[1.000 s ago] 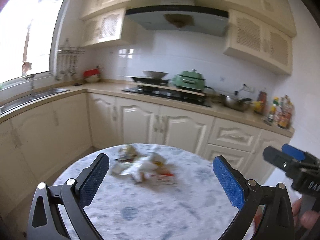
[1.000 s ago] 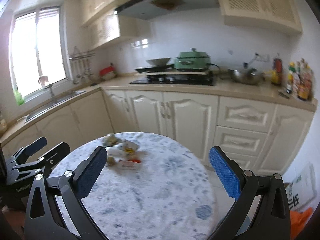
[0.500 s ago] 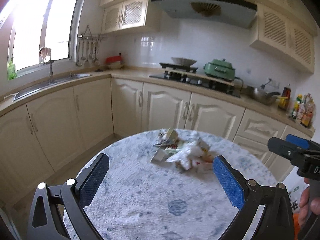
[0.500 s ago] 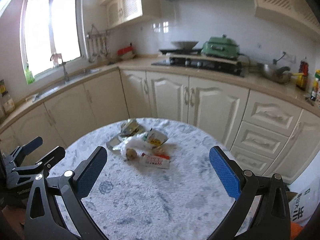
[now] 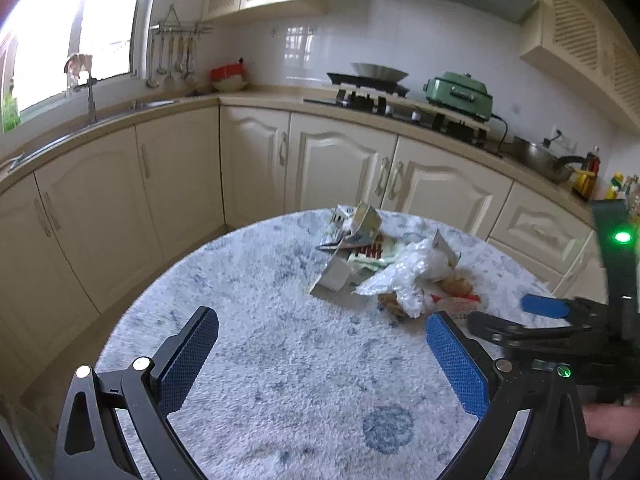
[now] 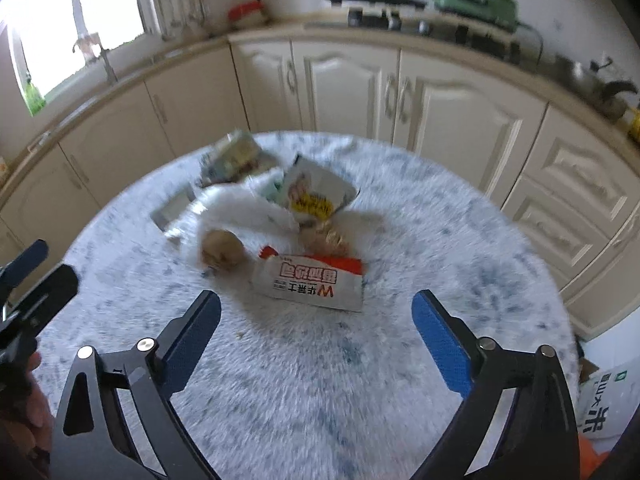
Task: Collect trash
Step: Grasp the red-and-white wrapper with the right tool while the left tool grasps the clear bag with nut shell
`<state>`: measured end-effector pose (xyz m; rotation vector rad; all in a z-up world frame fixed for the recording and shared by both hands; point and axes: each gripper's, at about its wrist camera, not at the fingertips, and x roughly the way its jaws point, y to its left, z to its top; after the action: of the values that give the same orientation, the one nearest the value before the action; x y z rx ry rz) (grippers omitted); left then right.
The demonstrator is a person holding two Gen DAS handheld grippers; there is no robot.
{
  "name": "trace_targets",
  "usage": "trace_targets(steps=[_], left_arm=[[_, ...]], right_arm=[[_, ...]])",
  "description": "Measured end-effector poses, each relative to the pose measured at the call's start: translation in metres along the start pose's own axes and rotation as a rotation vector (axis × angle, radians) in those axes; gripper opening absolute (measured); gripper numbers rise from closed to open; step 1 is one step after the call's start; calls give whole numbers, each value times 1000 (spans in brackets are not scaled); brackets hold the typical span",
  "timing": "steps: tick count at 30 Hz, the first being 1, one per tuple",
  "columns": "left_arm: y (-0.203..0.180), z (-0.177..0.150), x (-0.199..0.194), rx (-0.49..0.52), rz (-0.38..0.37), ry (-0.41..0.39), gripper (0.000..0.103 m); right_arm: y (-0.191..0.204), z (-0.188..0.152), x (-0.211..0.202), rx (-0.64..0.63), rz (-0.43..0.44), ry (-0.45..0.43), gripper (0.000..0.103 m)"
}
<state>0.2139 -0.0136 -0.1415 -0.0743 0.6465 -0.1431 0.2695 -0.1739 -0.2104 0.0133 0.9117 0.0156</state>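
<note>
One round table (image 6: 460,240), one trash pile (image 6: 280,224), two grippers, one green cooker (image 5: 458,94).

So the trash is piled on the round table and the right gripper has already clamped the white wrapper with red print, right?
Not quite. The right gripper holds nothing; its jaws are closing with nothing between them, short of the white wrapper. The right wrist view shows this. The pile does lie on the round table.

Both wrist views tilt down at the round table (image 5: 280,360), sharing its somewhat blurred trash pile (image 6: 280,232).
</note>
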Motion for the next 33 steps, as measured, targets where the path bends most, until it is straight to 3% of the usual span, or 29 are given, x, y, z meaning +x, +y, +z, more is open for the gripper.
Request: trace_targets(steps=[4,9,13,16,18,20,22,24,25,27,29,33], left_arm=[[2,0,15,-16,-7,19,102],[5,4,29,-17,-12,44,102],[5,7,34,-15,-15,49,102],[3,8,37,-8,-16,48,102],[3,9,40,-4,-17,48,102],[3,11,44,-2,-13,52,102],[3,7,44,-1,-7,51,102],[0,2,43,-1,0,51,102],[1,3,45,-3,1,55,102],[-1,-2,45,-4,2,57,102],[-2,-2,46,1,5,58,102],[-3,-3,49,4,6,63,102]], right_arm=[[1,7,32,-3,-2,52,80],[9,10,45,-53,-37,58,74],[3,5,37,-61,-27,35,43],[-7,5,34,-58,2,36,32],[-9,6,33,-59,19,43,32],[-13,6,32,-25,57,47,37],[-17,10,35,15,65,42,55],[-11,11,37,6,91,32,62],[-7,12,39,1,101,34,72],[7,10,42,-48,79,28,78],[20,6,45,-115,12,19,74],[20,7,42,-114,21,5,45]])
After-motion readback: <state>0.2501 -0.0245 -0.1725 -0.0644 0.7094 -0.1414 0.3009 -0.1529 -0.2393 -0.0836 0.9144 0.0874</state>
